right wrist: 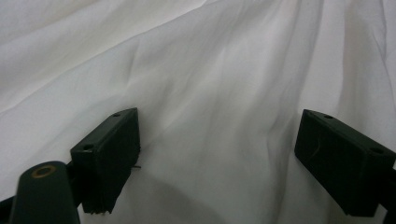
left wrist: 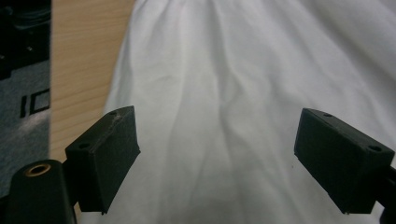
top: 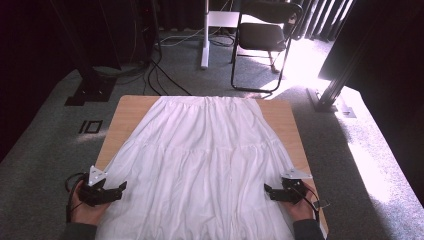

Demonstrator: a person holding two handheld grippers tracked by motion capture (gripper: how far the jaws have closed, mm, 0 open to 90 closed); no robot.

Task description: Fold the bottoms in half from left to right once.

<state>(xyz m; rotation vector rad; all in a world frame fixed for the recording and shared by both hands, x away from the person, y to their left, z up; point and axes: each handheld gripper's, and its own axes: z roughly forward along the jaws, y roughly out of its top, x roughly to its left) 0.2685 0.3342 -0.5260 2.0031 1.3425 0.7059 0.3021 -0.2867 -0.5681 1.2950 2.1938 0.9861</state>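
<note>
A grey carpet floor (top: 45, 150) surrounds the scene, dark at the far left and lit by bright light at the far right. A black folding chair (top: 262, 37) stands beyond the far edge of the tabletop, beside a white post (top: 205, 35), and black cables (top: 165, 80) trail over the carpet toward the far left corner.

The wooden tabletop (top: 127, 112) shows bare along its left and right edges and at both far corners. A white skirt (top: 205, 160) lies spread flat over most of it: the gathered waistband sits along the far edge, and the cloth flares wider toward the near edge, where it reaches past the left and right edges. Faint horizontal seams divide it into tiers, and soft lengthwise folds run through the fabric.

The left claw (top: 121, 186) is at the skirt's near left side; in the left gripper view its jaws stand wide apart above the cloth, with nothing pinched. The right claw (top: 267, 190) is at the skirt's near right side; in the right gripper view its jaws also stand wide over the white fabric, gripping nothing.
</note>
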